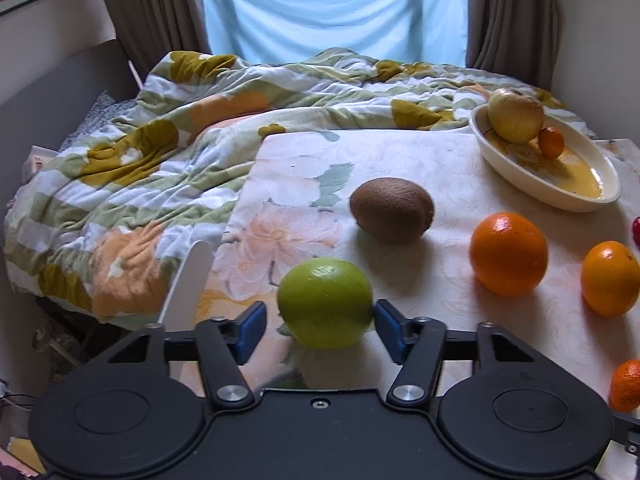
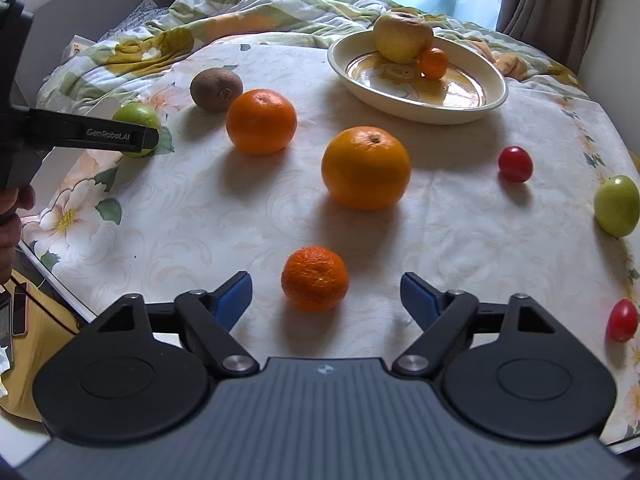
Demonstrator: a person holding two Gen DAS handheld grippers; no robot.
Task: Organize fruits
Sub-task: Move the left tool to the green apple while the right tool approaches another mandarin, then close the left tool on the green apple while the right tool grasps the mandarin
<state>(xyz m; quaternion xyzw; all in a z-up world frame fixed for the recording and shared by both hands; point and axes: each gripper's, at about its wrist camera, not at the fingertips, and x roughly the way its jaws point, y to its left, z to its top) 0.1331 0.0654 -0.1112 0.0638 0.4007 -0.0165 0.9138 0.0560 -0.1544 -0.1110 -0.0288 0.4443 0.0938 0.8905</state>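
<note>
My left gripper (image 1: 320, 330) is open around a green apple (image 1: 325, 303) that rests on the table; the right pad touches it and a small gap shows at the left pad. The same apple shows in the right wrist view (image 2: 136, 120), partly behind the left gripper. My right gripper (image 2: 326, 298) is open, with a small mandarin (image 2: 315, 279) between its fingers, untouched. A kiwi (image 1: 392, 210), an orange (image 1: 508, 254) and a yellow-orange fruit (image 1: 610, 278) lie on the table. The cream bowl (image 2: 416, 108) holds a yellow apple (image 2: 402, 38) and a tiny orange (image 2: 434, 63).
A second green apple (image 2: 617, 206) and two red cherry tomatoes (image 2: 515, 164) (image 2: 622, 320) lie at the table's right side. A rumpled floral quilt (image 1: 140, 168) covers the bed behind and left of the table. Curtains and a window stand beyond.
</note>
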